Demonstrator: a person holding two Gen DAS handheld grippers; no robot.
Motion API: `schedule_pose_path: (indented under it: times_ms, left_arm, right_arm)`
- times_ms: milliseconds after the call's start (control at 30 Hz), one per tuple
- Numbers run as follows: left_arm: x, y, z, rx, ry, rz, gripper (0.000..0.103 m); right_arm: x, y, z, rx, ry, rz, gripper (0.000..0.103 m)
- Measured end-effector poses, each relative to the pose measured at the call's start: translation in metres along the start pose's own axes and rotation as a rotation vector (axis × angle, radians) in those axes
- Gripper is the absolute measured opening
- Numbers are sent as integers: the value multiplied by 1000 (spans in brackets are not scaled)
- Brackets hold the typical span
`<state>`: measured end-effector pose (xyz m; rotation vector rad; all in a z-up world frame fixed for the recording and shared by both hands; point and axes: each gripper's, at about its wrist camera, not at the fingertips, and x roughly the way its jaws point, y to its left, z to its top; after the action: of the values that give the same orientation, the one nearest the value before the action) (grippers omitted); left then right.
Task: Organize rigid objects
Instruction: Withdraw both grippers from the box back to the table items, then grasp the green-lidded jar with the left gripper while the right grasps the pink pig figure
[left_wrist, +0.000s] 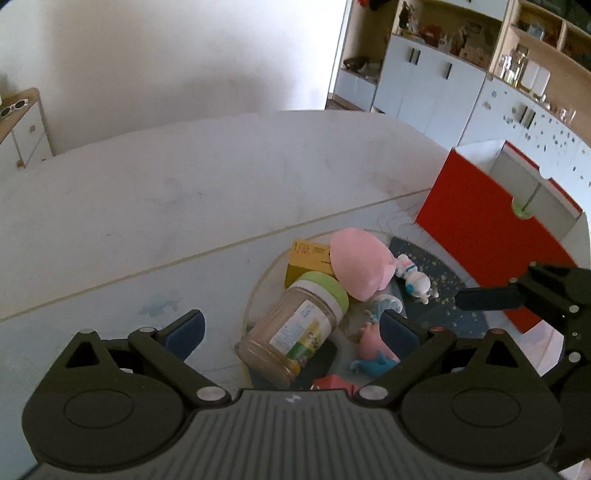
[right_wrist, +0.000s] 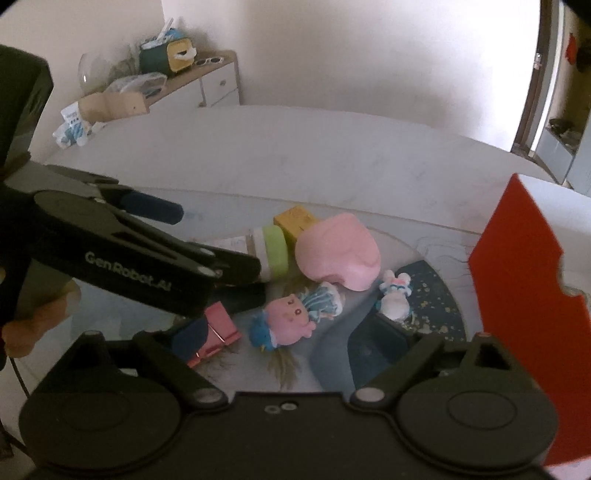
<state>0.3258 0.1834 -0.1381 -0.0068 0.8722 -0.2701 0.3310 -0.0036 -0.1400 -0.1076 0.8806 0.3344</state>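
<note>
Jar (left_wrist: 295, 325) lies on its side on desk (left_wrist: 184, 192), green lid against yellow box (left_wrist: 306, 258). Both hand-held grippers, left (left_wrist: 291, 332) and right (right_wrist: 280, 339), spread, empty; left straddles jar, likely for pickup.

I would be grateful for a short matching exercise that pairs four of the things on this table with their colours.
Things:
1. jar lid
2. small box
3. upright board
4. rabbit figure

Colours:
A. red
B. white
C. light green
D. yellow

Pairs: 1-C, 2-D, 3-A, 4-B
</note>
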Motion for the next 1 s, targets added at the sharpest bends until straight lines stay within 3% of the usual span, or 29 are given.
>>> schedule_pose_path:
  times_ms: [300, 667, 867, 1000]
  left_arm:
    - [22, 12, -1, 15, 55, -18, 101]
    - [37, 17, -2, 18, 86, -29, 100]
    - [38, 16, -2, 30, 78, -31, 89]
    - [37, 13, -1, 48, 67, -42, 74]
  right_arm:
    - [13, -4, 6, -109, 13, 40, 92]
    - [31, -9, 8, -127, 36, 74, 87]
    - [39, -13, 5, -120, 52, 90, 81]
    - [41, -12, 3, -129, 48, 87, 78]
